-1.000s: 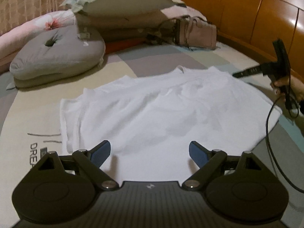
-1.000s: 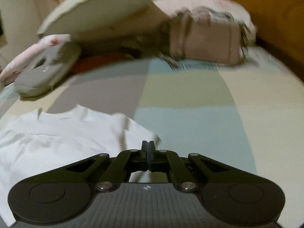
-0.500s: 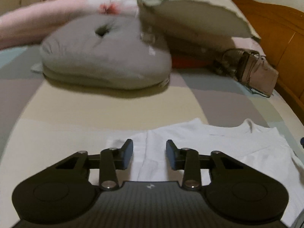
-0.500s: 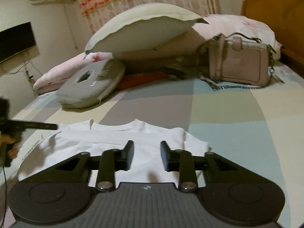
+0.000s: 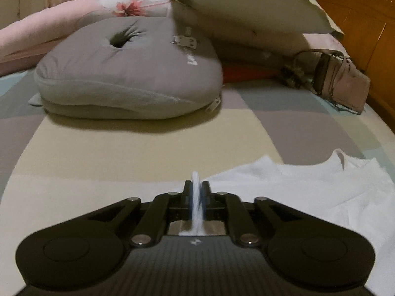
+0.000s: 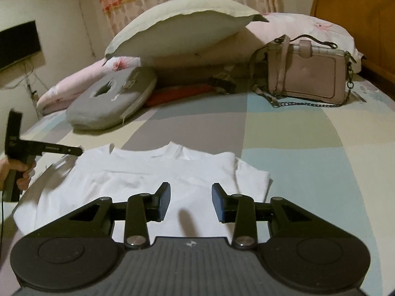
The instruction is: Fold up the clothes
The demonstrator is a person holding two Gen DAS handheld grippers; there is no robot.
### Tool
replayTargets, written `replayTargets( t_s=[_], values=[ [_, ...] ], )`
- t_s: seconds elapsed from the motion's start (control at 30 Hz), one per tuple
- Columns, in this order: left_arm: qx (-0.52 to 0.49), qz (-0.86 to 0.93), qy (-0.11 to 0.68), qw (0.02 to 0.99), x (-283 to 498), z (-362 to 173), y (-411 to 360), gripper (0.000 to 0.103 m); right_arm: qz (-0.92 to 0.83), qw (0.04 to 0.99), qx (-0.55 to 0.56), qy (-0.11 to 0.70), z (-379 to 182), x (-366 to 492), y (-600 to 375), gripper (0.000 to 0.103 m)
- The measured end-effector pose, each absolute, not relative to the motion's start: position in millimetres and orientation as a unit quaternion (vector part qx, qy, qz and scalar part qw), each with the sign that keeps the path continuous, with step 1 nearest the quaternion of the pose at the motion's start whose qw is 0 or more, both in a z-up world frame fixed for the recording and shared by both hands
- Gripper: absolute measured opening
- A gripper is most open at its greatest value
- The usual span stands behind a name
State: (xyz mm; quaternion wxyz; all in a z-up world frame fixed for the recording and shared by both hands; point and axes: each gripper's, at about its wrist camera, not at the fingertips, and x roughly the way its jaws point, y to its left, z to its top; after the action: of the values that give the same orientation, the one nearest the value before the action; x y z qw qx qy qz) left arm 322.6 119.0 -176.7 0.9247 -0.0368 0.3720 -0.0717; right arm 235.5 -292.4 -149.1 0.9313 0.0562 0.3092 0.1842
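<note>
Patchwork bedding (image 6: 284, 153) in grey, cream and pale blue covers the bed, with a grey cushion (image 5: 128, 74), a large pillow (image 6: 182, 27) and a pink bag (image 6: 311, 74) piled at the headboard end. Spread flat near the foot lies the white shirt (image 6: 153, 175), neckline toward the pillows, its right sleeve already turned in over the body.

A second ago the left gripper (image 5: 196, 192) was held wide open over the hem and the right gripper (image 6: 190, 203) was pinched together at the right sleeve. Since then the roles have been exchanged. The left tool has been carried across to the shirt's left edge, and its jaws are closing there: a ridge of white cloth is seen clamped upright between the blue pads (image 5: 205, 193). The right jaws are opening and now stand apart with nothing between them, so the right sleeve has been let go.

From this it may be judged that the right-side fold is finished and the left-side fold is about to be made, the pinched edge needing to be lifted and drawn over the body toward the middle.

The left tool is pointed steeply down at the bed and is gripped at its handle by a hand (image 6: 14, 172), seen at the far left of the right view. The right tool is tilted down less steeply and is held above the lower middle of the shirt, clear of the cloth.
</note>
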Motion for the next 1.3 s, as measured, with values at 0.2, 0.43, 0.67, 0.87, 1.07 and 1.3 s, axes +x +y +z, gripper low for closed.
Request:
replayTargets(
  t_s=[0.2,0.43,0.67,0.87,1.07,1.3],
  values=[
    [0.012,-0.141,0.340,0.930,252.3,-146.5,118.6,0.029,0.224,0.926,-0.021,0.304,-140.8,195.4,-264.9,0.062],
    [0.041,-0.208,0.390,0.896,184.2,-173.2,112.4,0.035,0.212,0.912,-0.055,0.348,-172.0,163.4,-258.2,0.062],
    [0.045,-0.163,0.420,0.891,143.5,-164.9,127.2,0.035,0.182,0.913,-0.045,0.363,-165.7,124.5,-288.3,0.066],
    [0.151,-0.182,0.366,0.900,120.5,-135.5,81.7,0.064,0.213,0.916,-0.093,0.326,-138.2,112.4,-254.7,0.078],
    [0.336,-0.189,0.320,0.865,92.5,-154.6,12.4,0.072,0.236,0.888,-0.282,0.275,-143.5,96.1,-179.8,0.096],
    [0.476,-0.168,0.272,0.819,71.7,-194.0,-12.8,0.074,0.202,0.833,-0.458,0.238,-183.8,85.2,-145.5,0.097]
  ],
)
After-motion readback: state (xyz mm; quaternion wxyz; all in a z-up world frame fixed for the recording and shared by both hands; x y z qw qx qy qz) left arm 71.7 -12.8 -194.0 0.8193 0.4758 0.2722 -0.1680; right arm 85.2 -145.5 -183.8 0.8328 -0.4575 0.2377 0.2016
